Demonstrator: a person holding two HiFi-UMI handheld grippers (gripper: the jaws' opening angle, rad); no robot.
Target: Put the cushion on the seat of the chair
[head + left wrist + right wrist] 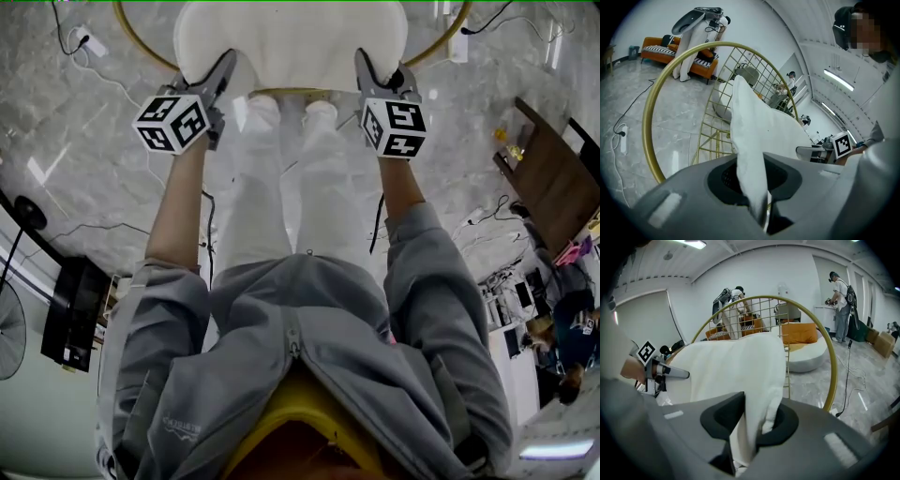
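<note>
White cushion [291, 42], pinched at both edges, hangs before the gold wire-backed chair [833, 364].

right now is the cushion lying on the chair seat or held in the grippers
Held: left gripper and right gripper are each shut on an edge of the cushion. Whether it touches the seat cannot be told.

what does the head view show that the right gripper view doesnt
Only the head view: the person's forearms and grey jacket from above, the right gripper seen from outside, and a dark wooden table off to one side.
Only the right gripper view: that gripper's jaws shut on the cushion's edge, the chair's gold wire-grid back, an orange sofa and people standing further back.
Both: the white cushion, the chair's gold hoop and the left gripper at the cushion's other side.
</note>
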